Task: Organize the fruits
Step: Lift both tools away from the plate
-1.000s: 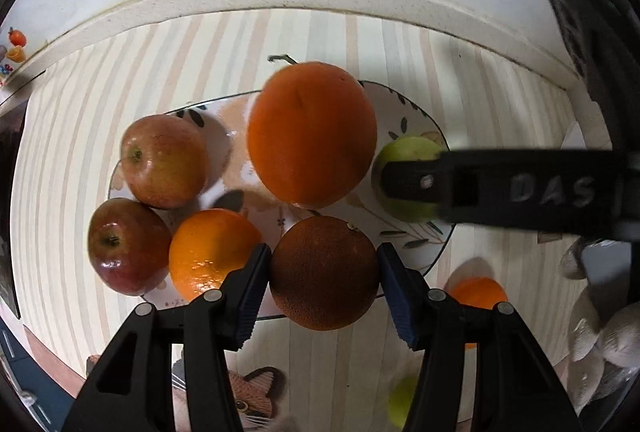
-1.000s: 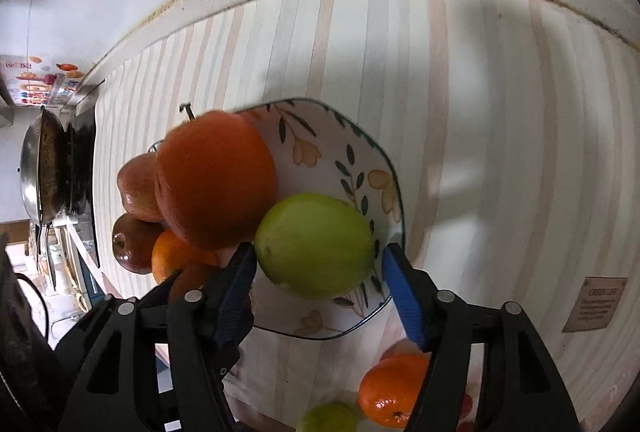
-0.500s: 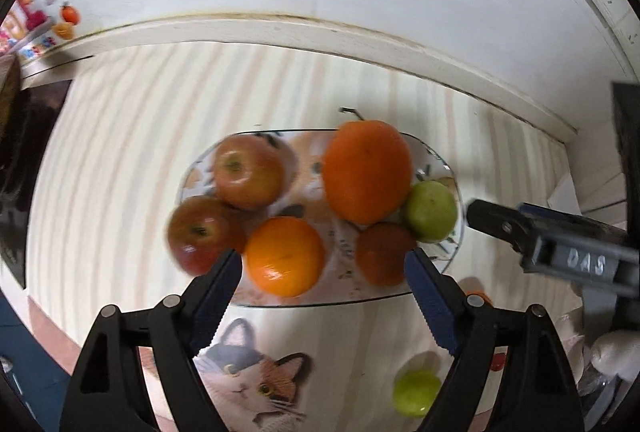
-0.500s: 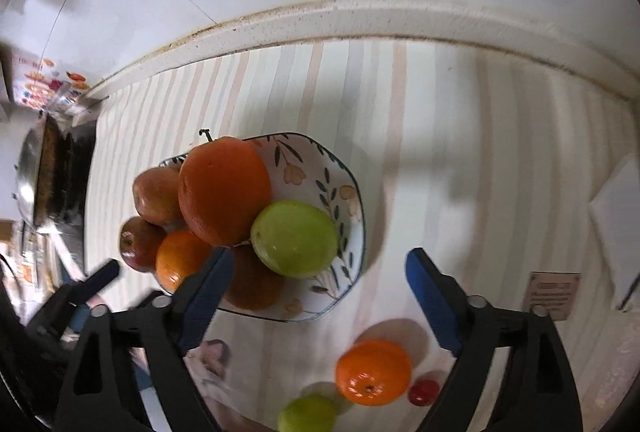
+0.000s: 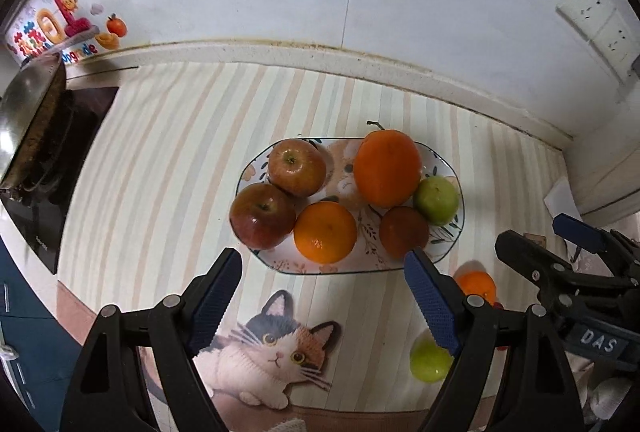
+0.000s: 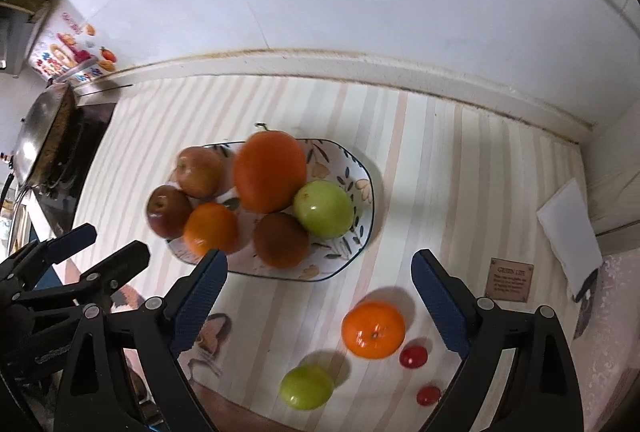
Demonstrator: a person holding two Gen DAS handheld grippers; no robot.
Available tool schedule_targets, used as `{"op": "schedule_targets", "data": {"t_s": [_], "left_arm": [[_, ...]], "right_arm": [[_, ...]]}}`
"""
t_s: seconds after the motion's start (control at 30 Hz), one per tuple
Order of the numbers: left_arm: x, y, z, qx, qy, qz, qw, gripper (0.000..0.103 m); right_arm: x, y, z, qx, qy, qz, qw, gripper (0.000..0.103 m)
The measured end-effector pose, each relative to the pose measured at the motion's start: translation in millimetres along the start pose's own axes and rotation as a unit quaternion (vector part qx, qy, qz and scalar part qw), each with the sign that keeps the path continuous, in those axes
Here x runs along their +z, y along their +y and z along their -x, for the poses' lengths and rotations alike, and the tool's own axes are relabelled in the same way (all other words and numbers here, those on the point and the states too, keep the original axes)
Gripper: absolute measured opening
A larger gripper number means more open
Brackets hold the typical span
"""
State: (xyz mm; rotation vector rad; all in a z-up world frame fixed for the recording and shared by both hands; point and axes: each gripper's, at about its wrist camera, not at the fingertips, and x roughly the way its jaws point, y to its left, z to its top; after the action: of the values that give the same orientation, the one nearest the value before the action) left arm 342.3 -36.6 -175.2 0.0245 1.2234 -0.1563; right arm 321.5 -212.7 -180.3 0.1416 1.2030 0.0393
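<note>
A floral plate (image 5: 450, 252) (image 6: 360, 167) on the striped counter holds two red apples (image 5: 297, 166) (image 5: 262, 216), a large orange (image 5: 387, 167), a smaller orange (image 5: 325, 232), a brown fruit (image 5: 404, 232) and a green fruit (image 5: 436, 200) (image 6: 324, 208). Loose in front of the plate lie an orange (image 6: 373, 330), a green fruit (image 6: 306, 386) and two small red fruits (image 6: 413, 356) (image 6: 428, 395). My left gripper (image 5: 322, 306) and right gripper (image 6: 320, 300) are both open, empty, and held back above the counter's near side.
A pan (image 5: 24, 111) on a black stove (image 5: 44, 216) stands at the left. A cat picture (image 5: 272, 356) lies on the counter front. A white paper (image 6: 568, 232) and a small brown label (image 6: 509, 279) lie at the right. The wall runs behind.
Both grippers opened, leaving the brown fruit and the green fruit on the plate, and pulled back up and away from it.
</note>
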Motion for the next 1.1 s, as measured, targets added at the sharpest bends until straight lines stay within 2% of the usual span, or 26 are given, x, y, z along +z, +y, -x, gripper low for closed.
{"op": "schedule_targets", "data": {"t_s": [0.67, 0.9, 1.1], "left_arm": [[-39, -14, 90, -0.012, -0.062, -0.012, 0.9979, 0.083], [-46, -14, 94, -0.009, -0.064, -0.01, 0.9979, 0.083], [-47, -21, 76, 0.001, -0.044, -0.012, 0.9989, 0.083]], "right_arm": [[-42, 11, 118, 0.003, -0.091, 0.003, 0.996, 0.095], [-51, 8, 129, 0.018, -0.098, -0.01, 0.995, 0.095], [-51, -18, 112, 0.018, -0.077, -0.036, 0.996, 0.095]]}}
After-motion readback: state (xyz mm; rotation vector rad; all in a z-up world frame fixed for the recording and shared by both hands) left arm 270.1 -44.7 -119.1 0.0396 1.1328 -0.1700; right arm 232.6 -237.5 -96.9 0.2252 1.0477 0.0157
